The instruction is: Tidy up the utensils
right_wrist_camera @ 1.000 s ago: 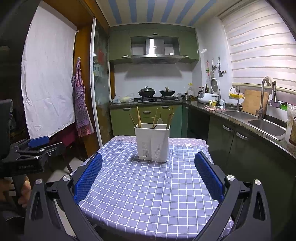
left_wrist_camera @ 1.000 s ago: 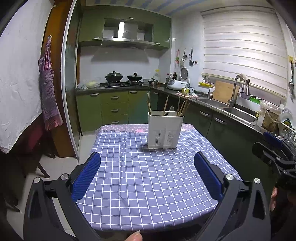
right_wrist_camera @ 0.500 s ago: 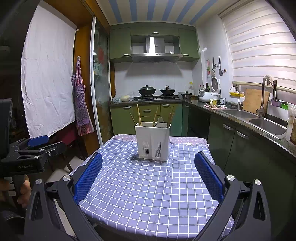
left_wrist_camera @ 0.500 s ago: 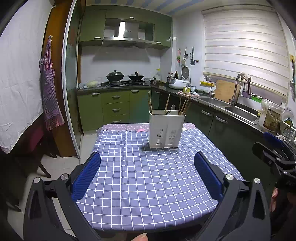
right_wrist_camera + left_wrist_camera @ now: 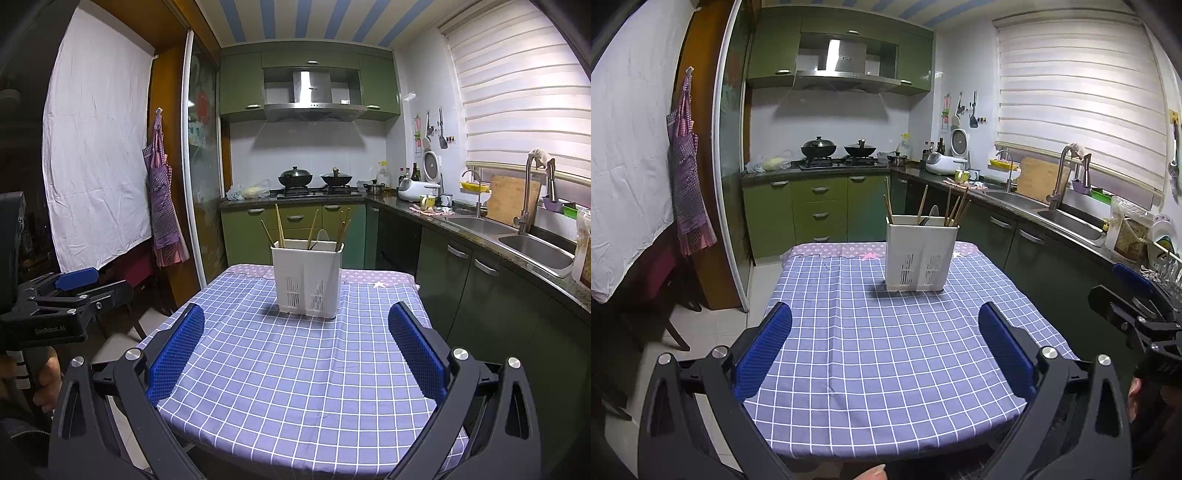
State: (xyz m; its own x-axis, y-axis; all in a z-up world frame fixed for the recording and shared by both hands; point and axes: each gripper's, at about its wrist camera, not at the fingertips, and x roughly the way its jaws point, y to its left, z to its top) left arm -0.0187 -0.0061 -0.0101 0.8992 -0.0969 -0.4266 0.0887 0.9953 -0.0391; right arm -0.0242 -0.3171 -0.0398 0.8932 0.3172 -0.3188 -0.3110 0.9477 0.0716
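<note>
A white slotted utensil holder (image 5: 921, 257) (image 5: 307, 281) stands upright on the far half of a table with a blue checked cloth (image 5: 886, 350) (image 5: 295, 369). Several wooden chopsticks (image 5: 955, 210) (image 5: 279, 229) and a spoon (image 5: 320, 236) stick out of its top. My left gripper (image 5: 884, 332) hovers over the near edge of the table, open and empty. My right gripper (image 5: 295, 332) is also open and empty, at the near edge, well short of the holder. Each gripper shows at the side of the other's view: the right gripper (image 5: 1134, 317), the left gripper (image 5: 62, 295).
Green cabinets and a dark counter (image 5: 480, 229) with a sink (image 5: 532, 247) run along the right. A stove with two pans (image 5: 838, 151) stands at the back. An apron (image 5: 164, 221) hangs at the left by a sliding door. A person's hand (image 5: 44, 380) holds the left gripper.
Both views have risen and tilted up slightly, so the holder sits a little lower in frame. Both grippers stay open. Nothing on the table has moved.
</note>
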